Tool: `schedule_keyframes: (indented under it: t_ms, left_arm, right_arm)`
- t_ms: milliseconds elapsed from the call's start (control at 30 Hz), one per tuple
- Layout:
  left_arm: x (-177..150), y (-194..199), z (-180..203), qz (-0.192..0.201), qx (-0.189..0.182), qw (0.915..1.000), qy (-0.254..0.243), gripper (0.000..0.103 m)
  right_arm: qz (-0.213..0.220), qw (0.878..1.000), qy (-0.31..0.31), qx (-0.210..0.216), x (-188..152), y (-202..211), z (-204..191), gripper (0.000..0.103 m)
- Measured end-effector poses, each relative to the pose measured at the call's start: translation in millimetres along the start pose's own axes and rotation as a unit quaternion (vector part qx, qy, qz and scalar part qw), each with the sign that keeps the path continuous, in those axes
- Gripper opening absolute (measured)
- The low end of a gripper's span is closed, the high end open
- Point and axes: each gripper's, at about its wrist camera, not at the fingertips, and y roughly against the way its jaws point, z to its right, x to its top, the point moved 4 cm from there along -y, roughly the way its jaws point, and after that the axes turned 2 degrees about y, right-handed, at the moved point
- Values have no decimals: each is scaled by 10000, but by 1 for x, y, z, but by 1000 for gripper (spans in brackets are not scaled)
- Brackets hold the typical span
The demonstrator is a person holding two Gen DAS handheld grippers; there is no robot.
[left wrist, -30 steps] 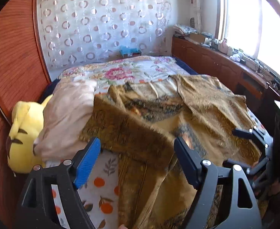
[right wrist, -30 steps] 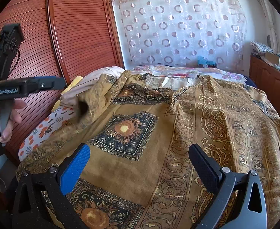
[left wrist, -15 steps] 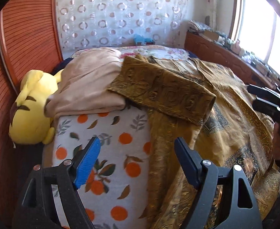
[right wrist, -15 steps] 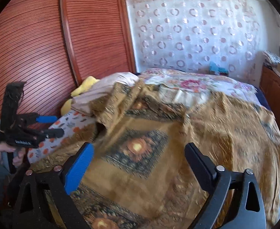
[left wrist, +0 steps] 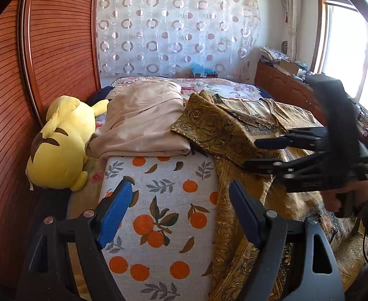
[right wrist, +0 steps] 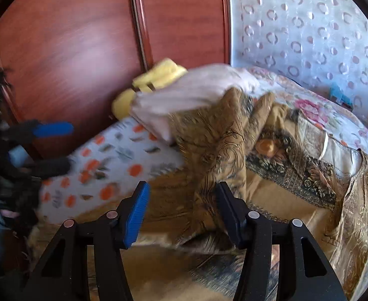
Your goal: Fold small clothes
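- The left gripper [left wrist: 178, 215], a black two-finger frame with a blue ribbed pad on one finger, is standing released, nothing between its fingers; below and ahead of it is lying the pale bedsheet printed with oranges and leaves [left wrist: 158, 200].
- The right gripper [right wrist: 181, 213], built the same way, is closing its jaws around a raised fold of the brown-gold patterned fabric garment [right wrist: 221, 155]; the fold is standing between the pads, though contact on both sides cannot be told (this view is blurred).
- Seen from the left gripper, the right gripper [left wrist: 264, 153] is reaching in from the right, a hand [left wrist: 346, 195] wrapping its handle, its fingers lying over the garment's turned-back flap.
- The garment is spreading across the bed to the right of the left gripper and ahead of the right one, one edge hanging over the orange-print sheet.
- Just beyond the left gripper's fingers, a folded beige cloth [left wrist: 143, 123] is touching the garment's flap.
- To the left of that cloth, a yellow plush toy with brown stripes [left wrist: 58, 145] is leaning against the reddish slatted wooden panel [left wrist: 46, 50].
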Motion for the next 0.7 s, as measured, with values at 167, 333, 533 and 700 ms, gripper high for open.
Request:
schedule_keyframes:
  t_ms: [167, 333, 533, 700]
  left_arm:
    - [-4, -4, 5, -27, -76, 10000, -33, 80]
    - [-7, -7, 5, -67, -55, 10000, 7, 80]
    - [-11, -5, 1, -62, -10, 10000, 56, 80]
    - [-13, -5, -1, -78, -2, 9999, 106, 80]
  right_arm:
    - [-387, 9973, 353, -521, 0, -31, 4, 57]
    - [-472, 9936, 667, -786, 6, -39, -10, 57]
    - [365, 9950, 450, -811, 18, 0, -20, 57]
    - [833, 9939, 499, -520, 25, 20, -36, 52]
